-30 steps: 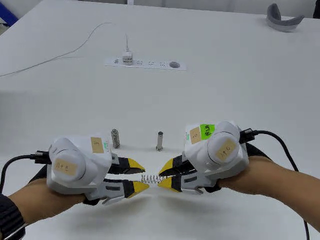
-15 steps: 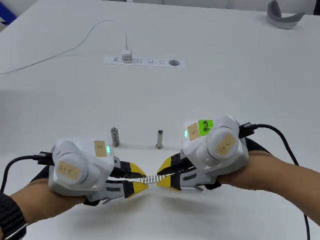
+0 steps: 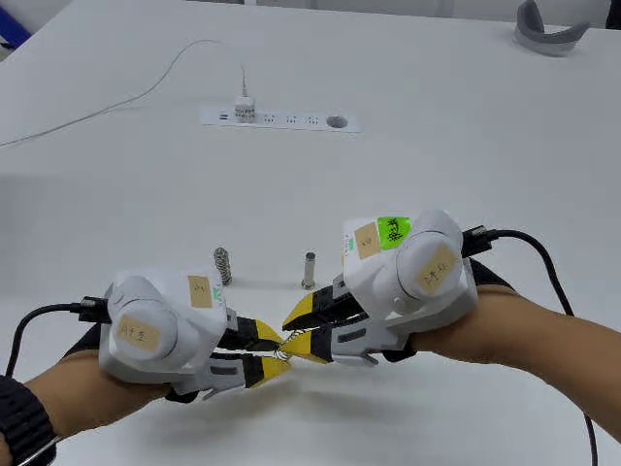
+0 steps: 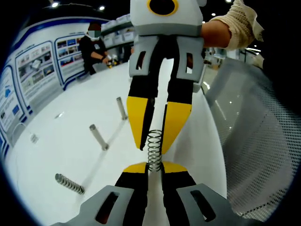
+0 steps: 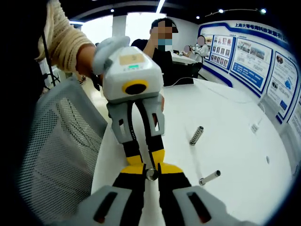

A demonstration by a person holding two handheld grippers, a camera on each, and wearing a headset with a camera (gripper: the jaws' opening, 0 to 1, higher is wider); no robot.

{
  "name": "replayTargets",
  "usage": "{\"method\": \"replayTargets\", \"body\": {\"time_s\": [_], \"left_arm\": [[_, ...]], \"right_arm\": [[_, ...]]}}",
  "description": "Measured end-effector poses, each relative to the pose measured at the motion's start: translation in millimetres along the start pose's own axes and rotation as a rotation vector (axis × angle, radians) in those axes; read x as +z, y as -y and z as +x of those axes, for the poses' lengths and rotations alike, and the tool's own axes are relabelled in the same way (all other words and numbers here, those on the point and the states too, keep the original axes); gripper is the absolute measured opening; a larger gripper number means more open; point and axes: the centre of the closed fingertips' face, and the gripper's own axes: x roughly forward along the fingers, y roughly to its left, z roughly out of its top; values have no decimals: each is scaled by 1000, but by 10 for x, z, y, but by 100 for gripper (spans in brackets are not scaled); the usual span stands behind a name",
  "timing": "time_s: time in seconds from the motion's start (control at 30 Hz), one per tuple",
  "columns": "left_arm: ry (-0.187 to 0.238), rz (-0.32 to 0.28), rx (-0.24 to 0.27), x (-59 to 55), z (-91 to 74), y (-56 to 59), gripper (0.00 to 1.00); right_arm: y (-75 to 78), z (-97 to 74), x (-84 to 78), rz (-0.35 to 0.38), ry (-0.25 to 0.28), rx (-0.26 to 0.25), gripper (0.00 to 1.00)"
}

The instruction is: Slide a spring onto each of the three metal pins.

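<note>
A white power strip (image 3: 279, 119) lies far back on the white table (image 3: 466, 165), with a white plug (image 3: 244, 105) in it and a thin cable (image 3: 107, 108) trailing left. A grey curved band (image 3: 548, 27) sits at the far corner. A mesh chair (image 5: 56, 141) stands beside the table, and posters (image 5: 256, 56) line the wall.

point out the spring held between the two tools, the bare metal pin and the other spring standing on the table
thin coiled metal spring held at both ends (image 4: 154, 149), left gripper view, mid-coil
bare upright silver metal pin (image 3: 310, 272), head view, mid-shaft
short coiled grey spring standing upright (image 3: 223, 267), head view, mid-coil
</note>
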Motion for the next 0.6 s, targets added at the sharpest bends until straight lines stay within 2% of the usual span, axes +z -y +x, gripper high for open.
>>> {"method": "replayTargets", "body": {"time_s": [0.23, 0.37, 0.6], "left_arm": [[15, -14, 1, -18, 13, 3, 9], [19, -30, 6, -33, -2, -10, 9], [41, -34, 11, 7, -23, -16, 9]], "right_arm": [[-19, 5, 16, 2, 12, -4, 12], [-14, -19, 18, 21, 21, -11, 17], [11, -46, -36, 38, 20, -30, 17]]}}
